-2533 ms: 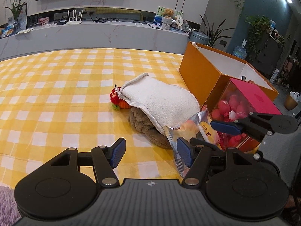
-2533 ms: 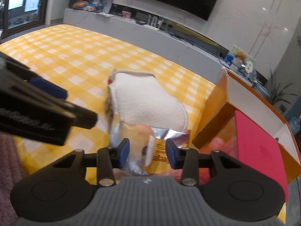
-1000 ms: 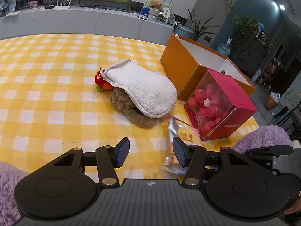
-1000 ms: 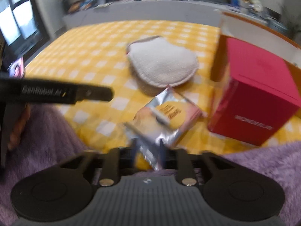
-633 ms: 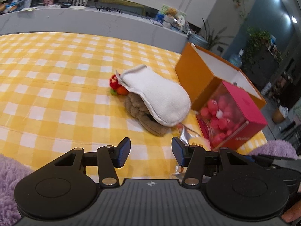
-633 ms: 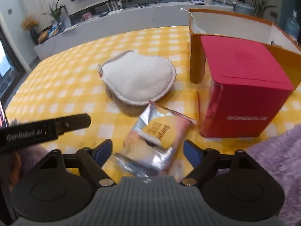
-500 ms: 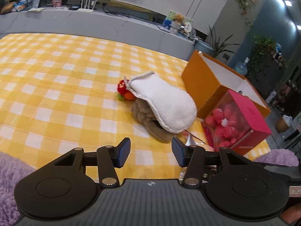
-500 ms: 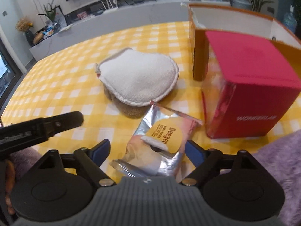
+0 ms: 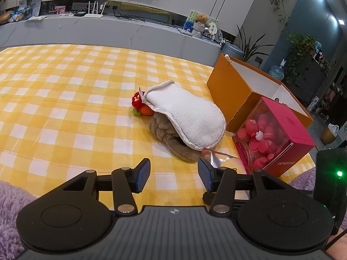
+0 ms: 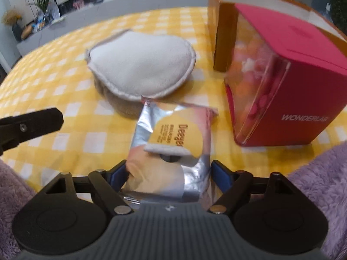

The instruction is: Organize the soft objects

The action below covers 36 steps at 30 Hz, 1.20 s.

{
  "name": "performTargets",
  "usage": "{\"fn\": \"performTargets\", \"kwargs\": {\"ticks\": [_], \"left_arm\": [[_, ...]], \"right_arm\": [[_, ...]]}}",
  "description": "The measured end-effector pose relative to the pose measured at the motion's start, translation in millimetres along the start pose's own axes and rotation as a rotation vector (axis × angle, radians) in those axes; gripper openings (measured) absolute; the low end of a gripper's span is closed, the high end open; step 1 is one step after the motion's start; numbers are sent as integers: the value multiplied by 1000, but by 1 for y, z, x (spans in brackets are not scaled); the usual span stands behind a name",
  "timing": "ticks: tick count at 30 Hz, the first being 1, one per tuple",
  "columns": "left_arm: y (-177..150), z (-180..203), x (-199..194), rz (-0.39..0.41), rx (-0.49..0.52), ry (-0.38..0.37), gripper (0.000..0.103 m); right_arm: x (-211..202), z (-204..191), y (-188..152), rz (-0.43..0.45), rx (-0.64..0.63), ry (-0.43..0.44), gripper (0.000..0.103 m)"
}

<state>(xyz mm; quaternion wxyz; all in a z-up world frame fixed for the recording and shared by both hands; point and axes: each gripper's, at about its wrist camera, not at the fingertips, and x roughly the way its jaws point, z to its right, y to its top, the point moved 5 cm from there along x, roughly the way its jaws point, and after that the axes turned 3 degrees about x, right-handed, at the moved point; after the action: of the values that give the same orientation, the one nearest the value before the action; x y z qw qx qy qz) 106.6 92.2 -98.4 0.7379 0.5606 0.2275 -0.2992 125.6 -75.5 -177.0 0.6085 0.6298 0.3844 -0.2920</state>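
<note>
A yellow-and-white checked cloth [image 9: 65, 112] covers the desk, with a grey counter and a dark screen on the wall behind it. The right tongs [image 10: 168, 174] have just been closing from a wider spread and stand part-way open around the near end of a silver snack packet [image 10: 173, 143]; the packet lies flat on the cloth between the blue pads, and whether the pads press on it cannot be told through the blur. The left tongs [image 9: 174, 175] stand part-way open over bare cloth with nothing between the pads, and their tip shows at the left edge of the right wrist view. Just beyond the packet lies a white pad [image 9: 186, 117] draped over a brown plush [image 9: 167, 134], the packet's far corner touching or nearly touching the pad's edge. A small red and orange knitted toy [image 9: 141, 106] sits against the far end of the pad. To the right of the packet stands a pink box [image 10: 288, 82] with a clear side showing pink items inside, and behind it, touching or just beside it, an open orange box [image 9: 236, 95]. Purple fleece sleeves [image 10: 321, 184] frame the lower corners of both views.
</note>
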Motion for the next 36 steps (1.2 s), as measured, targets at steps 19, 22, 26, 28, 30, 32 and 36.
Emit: {"fn": "performTargets", "kwargs": {"ticks": [19,22,26,28,30,32,36], "left_arm": [[9,2,3,-5,-39,-88,59],[18,-4,10,-13,-87,-111,59],[34,-11,21,-15,-135,-125,62],[42,-11,28,-13,-140,-133,62],[47,-10,40,-36,-140,-144,58],[47,-8,51,-48,-127,-134,53],[44,-3,64,-51,-126,-159,49]], "right_arm": [[-57,-26,33,241,-356,34,46],[-48,-21,53,241,-400,33,46],[-27,-17,73,227,-429,20,46],[-22,-17,78,232,-439,16,46],[-15,-18,83,244,-449,1,46],[-9,-17,88,249,-448,-6,46],[3,-18,89,233,-444,11,46]]}}
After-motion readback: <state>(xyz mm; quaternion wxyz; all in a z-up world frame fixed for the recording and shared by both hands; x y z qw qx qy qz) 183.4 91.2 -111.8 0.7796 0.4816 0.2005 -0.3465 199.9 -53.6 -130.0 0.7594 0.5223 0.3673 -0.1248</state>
